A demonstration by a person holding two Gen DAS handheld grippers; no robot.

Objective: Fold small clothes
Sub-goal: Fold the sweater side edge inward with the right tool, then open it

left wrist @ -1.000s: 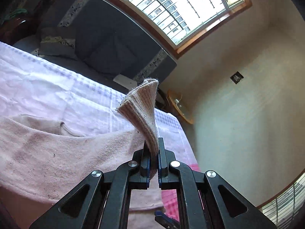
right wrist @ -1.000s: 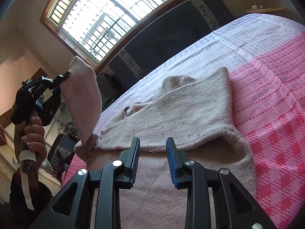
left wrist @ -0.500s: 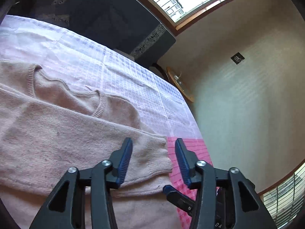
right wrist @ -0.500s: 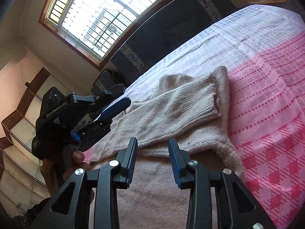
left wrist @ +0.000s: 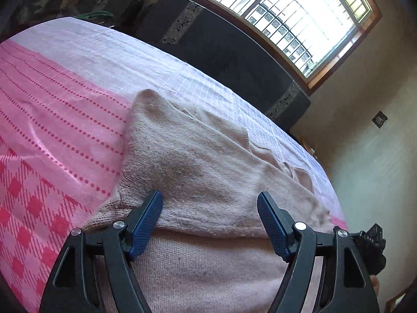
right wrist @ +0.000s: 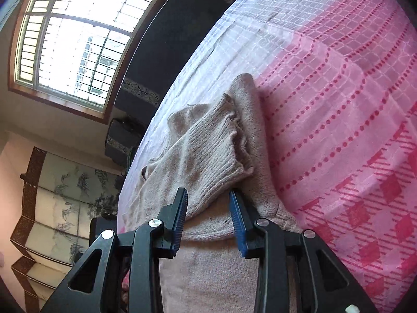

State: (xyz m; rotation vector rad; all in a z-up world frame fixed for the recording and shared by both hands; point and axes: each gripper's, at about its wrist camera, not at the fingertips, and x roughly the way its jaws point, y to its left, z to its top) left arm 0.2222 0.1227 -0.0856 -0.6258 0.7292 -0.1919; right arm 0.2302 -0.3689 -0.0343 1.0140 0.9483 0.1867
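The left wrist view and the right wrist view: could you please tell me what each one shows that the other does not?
Only the left wrist view shows the open left gripper and a dark wall plate. Only the right wrist view shows the open right gripper, the ribbed cuff folded across the body, and a folding screen. Both show the pale pink sweater lying on the pink checked bedcover, and the barred window.

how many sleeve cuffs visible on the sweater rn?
1. A ribbed cuff lies folded across the sweater body, just ahead of the open right gripper. The other sleeve's cuff may be hidden underneath.
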